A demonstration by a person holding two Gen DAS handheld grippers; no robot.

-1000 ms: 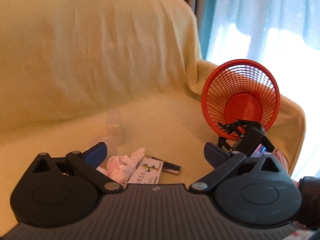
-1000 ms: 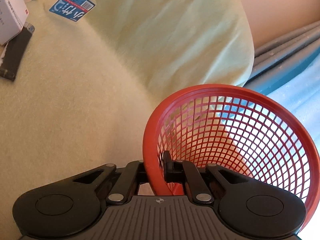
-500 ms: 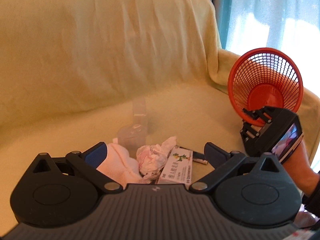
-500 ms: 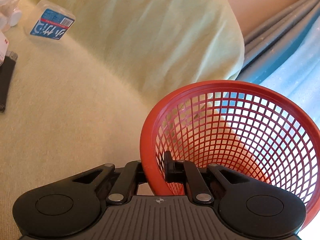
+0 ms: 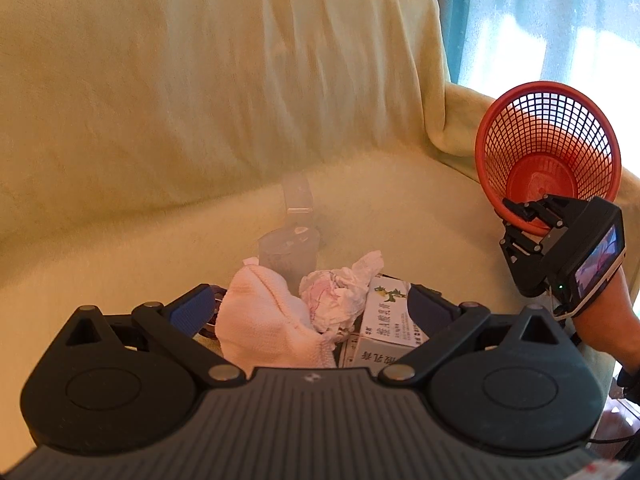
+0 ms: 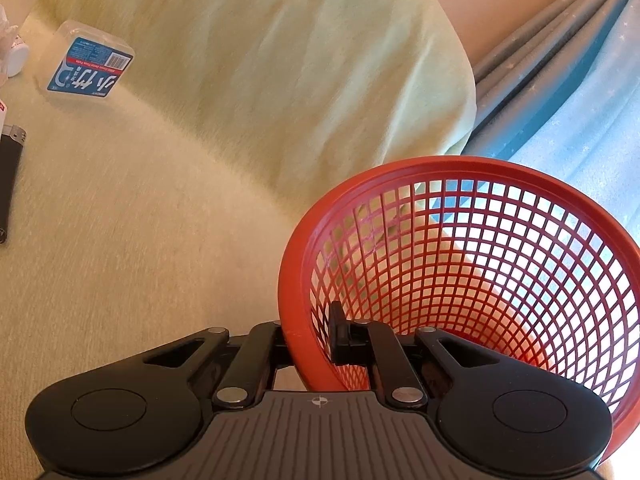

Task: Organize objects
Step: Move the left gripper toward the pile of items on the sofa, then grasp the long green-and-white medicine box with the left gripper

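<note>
Yellow-draped sofa point(image 5: 200, 120), clutter on its seat: left gripper point(image 5: 308, 304), jaws apart, is poised over the pink cloth point(image 5: 260, 320). The red basket point(image 6: 480, 272) is pinched at its rim by the right gripper point(image 6: 310, 344). Cloth alone should be grasped, basket kept steady.

A pale yellow fleece cover point(image 5: 200, 120) drapes the sofa. At three o'clock in the left wrist view, an orange-red lattice basket point(image 5: 548, 152) glows against teal curtains point(image 5: 456, 20). A pink knitted cloth point(image 5: 264, 320) lies beside a white crumpled tissue point(image 5: 336, 292) tinged pink and a white carton point(image 5: 384, 328) printed with green leaves. At ten o'clock in the right wrist view, a clear box point(image 6: 90, 66) bears a blue, red-striped label, near a black lighter point(image 6: 9, 176).
</note>
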